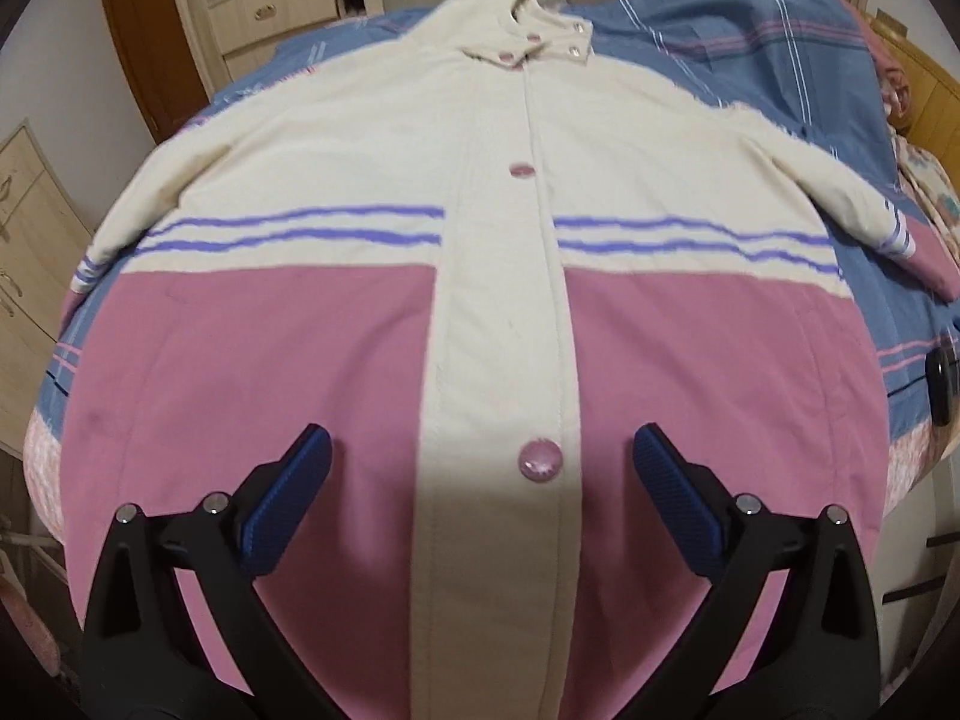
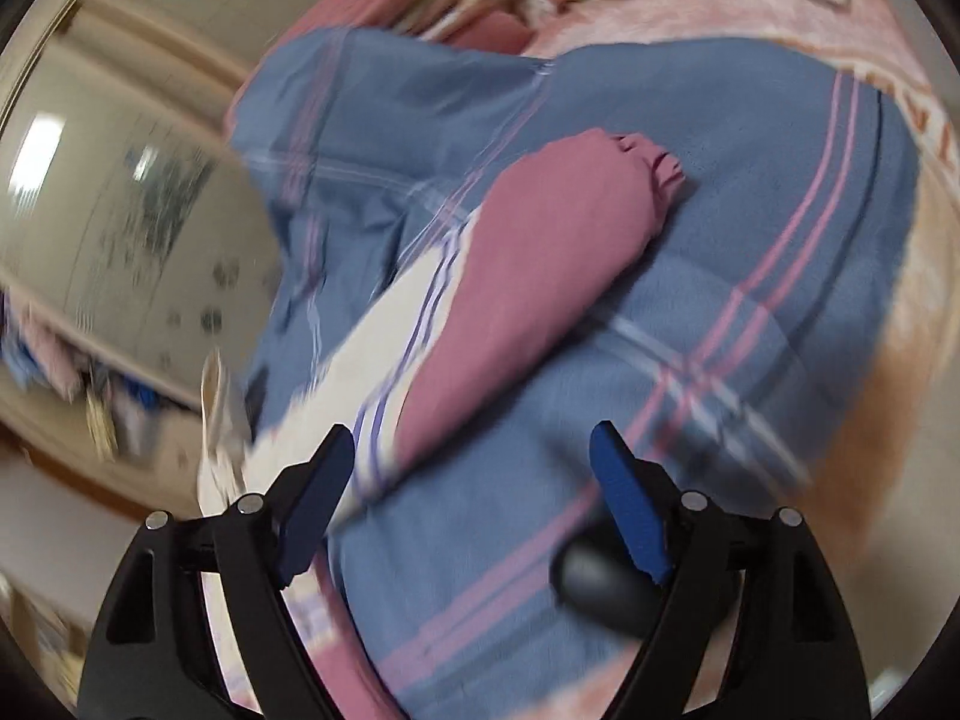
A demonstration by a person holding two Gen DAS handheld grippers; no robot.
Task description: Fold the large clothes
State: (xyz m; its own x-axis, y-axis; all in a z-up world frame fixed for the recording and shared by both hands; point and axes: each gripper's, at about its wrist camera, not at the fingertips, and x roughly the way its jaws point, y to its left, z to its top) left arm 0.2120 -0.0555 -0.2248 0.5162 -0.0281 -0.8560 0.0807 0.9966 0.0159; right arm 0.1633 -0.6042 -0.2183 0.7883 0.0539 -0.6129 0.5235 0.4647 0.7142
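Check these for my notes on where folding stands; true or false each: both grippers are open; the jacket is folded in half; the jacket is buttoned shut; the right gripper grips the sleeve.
1. Both grippers are open. True: left gripper and right gripper are spread, holding nothing.
2. The jacket is folded in half. False: it lies spread flat on the bedspread.
3. The jacket is buttoned shut. True.
4. The right gripper grips the sleeve. False: it grips nothing.
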